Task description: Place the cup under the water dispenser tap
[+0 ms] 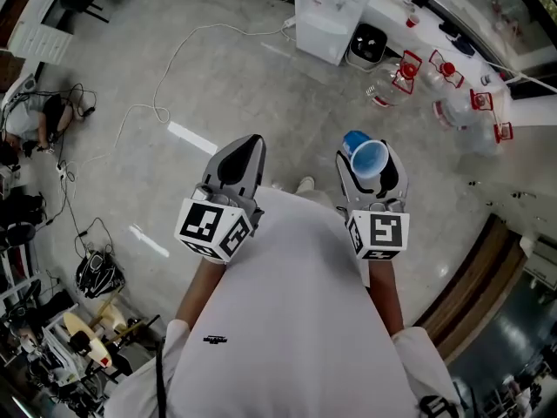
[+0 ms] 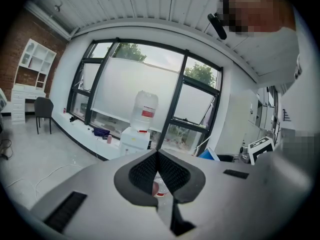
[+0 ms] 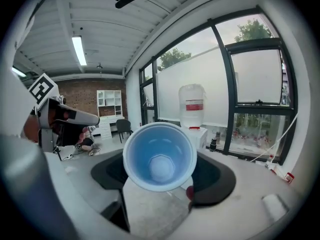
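We hold the cup (image 1: 365,158) between the jaws of our right gripper (image 1: 371,171), the left gripper (image 1: 246,151) beside it on the left. The water dispenser (image 1: 329,14) stands ahead of us, well apart from both.

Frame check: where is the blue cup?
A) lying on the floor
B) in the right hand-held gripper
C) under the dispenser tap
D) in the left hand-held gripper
B: the blue cup sits between the jaws of the right hand-held gripper, mouth toward its camera; the water dispenser stands away across the floor.
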Motion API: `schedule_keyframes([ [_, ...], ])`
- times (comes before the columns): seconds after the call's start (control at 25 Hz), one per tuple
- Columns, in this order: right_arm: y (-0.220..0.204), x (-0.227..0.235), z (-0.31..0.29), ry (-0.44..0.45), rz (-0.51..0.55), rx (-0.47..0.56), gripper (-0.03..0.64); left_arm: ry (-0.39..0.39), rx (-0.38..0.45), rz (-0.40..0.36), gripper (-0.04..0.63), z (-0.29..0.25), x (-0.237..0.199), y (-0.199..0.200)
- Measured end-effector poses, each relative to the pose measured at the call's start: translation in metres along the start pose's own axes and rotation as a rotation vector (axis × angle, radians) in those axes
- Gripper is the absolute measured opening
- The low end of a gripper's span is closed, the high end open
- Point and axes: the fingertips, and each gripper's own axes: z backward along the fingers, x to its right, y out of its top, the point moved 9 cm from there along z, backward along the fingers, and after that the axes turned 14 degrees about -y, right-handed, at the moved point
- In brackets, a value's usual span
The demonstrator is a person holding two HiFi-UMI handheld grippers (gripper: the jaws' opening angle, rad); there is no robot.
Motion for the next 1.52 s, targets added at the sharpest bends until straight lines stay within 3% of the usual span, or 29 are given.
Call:
schedule_keyframes([
  [0.2,-0.001,0.012,-0.002,0.032,-0.015,0.006,0.367,0.002,-0.011,0.004,0.006,-0.009,0.010,0.000],
  [0.44,0.000,0.013,-0.047,0.021,0.010,-0.026,0.367,-0.009,0.011,0.018,0.007,-0.038,-0.013,0.013],
  [0.64,0.019,0.012,-0.104,0.009,0.019,-0.037,0.367,-0.023,-0.011,0.053,0.006,-0.076,-0.066,0.027],
  [1.2,0.079,0.013,-0.284,-0.053,0.048,-0.101,0.367,-0.076,-0.028,0.077,0.007,-0.190,-0.216,0.112],
  [1.52,0.091,0.026,-0.339,-0.026,0.102,-0.103,0.367,-0.078,-0.060,0.070,0.007,-0.232,-0.236,0.120],
])
